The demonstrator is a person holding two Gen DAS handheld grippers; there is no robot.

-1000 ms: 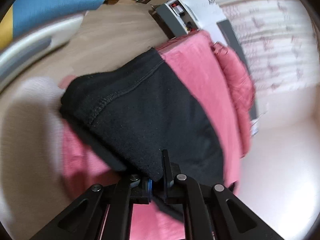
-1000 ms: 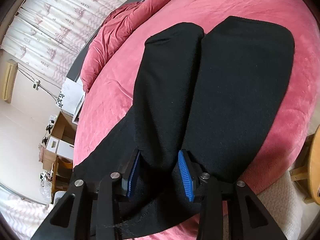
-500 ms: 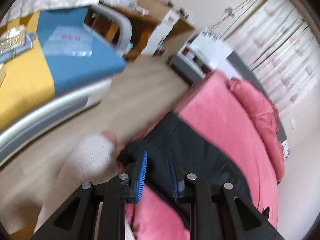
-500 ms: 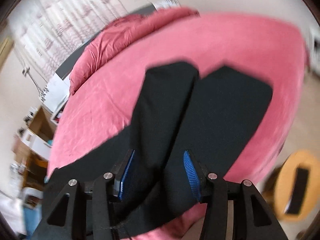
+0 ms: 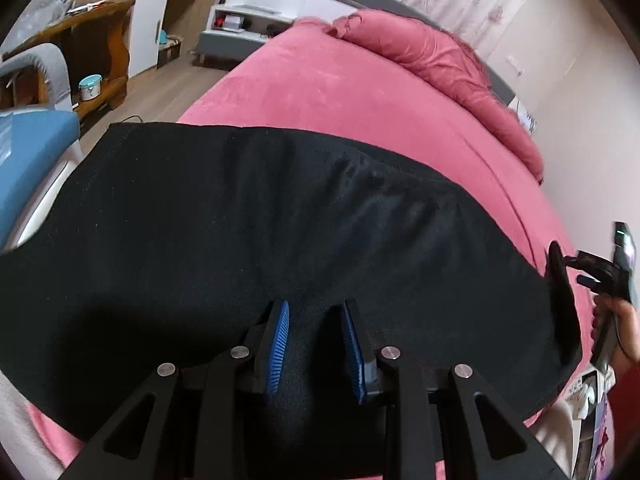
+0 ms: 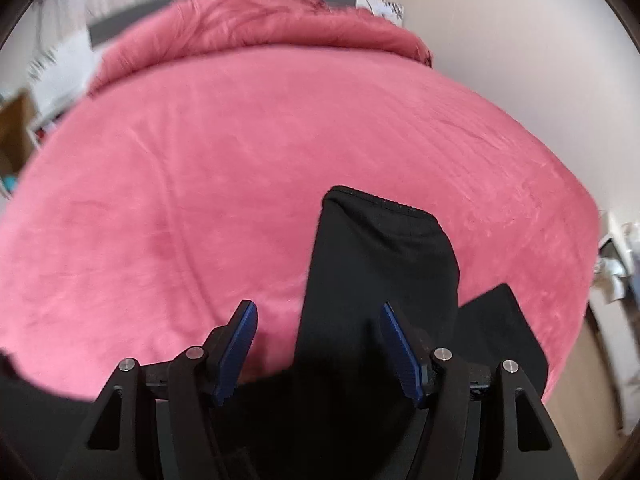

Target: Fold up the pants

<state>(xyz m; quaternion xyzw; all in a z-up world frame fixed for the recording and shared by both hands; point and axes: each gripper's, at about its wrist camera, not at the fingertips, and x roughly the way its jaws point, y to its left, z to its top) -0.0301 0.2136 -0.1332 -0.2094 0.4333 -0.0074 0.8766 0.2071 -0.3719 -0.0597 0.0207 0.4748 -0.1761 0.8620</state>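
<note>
Black pants point(image 5: 240, 216) lie spread flat on pink bed point(image 5: 344, 92). Left hand-held gripper point(image 5: 314, 344) above the fabric, jaws opening, w/ nothing clamped. Right hand-held gripper point(image 6: 320, 350) jaws opening wider over a pant leg, pads clear of cloth.

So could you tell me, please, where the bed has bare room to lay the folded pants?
The widest free patch is the pink cover between the pants and the rumpled duvet at the head. The near edge is crowded: the pants span it, with both grippers over them.
</note>
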